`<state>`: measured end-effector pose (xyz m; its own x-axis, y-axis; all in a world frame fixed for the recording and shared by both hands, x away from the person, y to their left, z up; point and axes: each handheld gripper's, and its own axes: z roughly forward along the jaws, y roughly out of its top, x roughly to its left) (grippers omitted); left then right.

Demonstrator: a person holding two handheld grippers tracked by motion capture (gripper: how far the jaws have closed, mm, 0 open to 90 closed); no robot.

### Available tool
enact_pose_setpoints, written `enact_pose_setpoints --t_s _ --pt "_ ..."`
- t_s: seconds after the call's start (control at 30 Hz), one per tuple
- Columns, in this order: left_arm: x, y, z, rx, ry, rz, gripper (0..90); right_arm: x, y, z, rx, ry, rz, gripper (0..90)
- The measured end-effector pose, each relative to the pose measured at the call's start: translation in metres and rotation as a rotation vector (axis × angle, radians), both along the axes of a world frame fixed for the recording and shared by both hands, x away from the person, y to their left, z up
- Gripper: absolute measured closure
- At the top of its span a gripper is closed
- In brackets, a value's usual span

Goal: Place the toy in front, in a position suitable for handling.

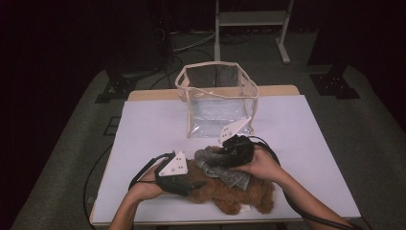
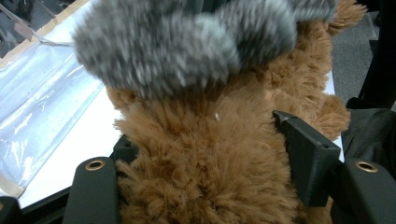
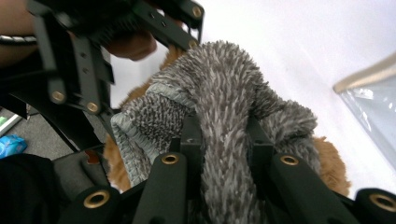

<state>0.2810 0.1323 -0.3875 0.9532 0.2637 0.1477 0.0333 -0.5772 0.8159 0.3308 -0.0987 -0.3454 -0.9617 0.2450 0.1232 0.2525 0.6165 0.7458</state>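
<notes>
At the left of the high view, the person's left hand (image 1: 143,188) holds the left gripper (image 1: 194,184) low over the white surface (image 1: 153,129), its grey three-cornered plate on top and its cable looping off toward the near left edge. Its jaws point to the right and stand partly apart with the brown plush toy (image 1: 225,194) between them. In the left gripper view the two black jaws press into the brown fur on either side, so the toy (image 2: 205,158) is clamped at its middle.

The plush toy lies on its side near the front edge of the surface, stretching from the left gripper toward the right. Draped over its upper part is a grey fuzzy garment (image 1: 218,167) with a ribbed hem. In the left gripper view that garment (image 2: 187,46) hangs blurred just above the brown fur.

Further right, the right hand (image 1: 261,165) holds the right gripper (image 1: 227,155) over the garment. In the right gripper view its jaws are drawn close together on a fold of the grey fabric (image 3: 224,116), gripping it, with the brown fur (image 3: 334,163) beneath.

Behind them, at the middle of the surface, stands a clear plastic bag (image 1: 218,98) with cream trim, open at the top and well apart from the toy.
</notes>
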Motion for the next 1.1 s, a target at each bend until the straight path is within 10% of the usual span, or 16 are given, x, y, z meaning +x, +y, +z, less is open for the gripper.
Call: enact_pose_setpoints --t_s 0.37,0.77,1.1 --pt "0.002 0.0 -0.002 -0.012 0.011 0.001 34.6 0.001 0.025 -0.002 0.037 0.022 0.021 74.2" --pt "0.004 0.012 -0.004 -0.049 0.03 0.023 31.0 -0.002 -0.002 -0.015 -0.02 0.011 -0.01 74.5" --pt "0.01 0.035 -0.007 -0.108 0.123 0.033 30.9 0.0 -0.007 -0.017 -0.03 0.026 -0.02 74.6"
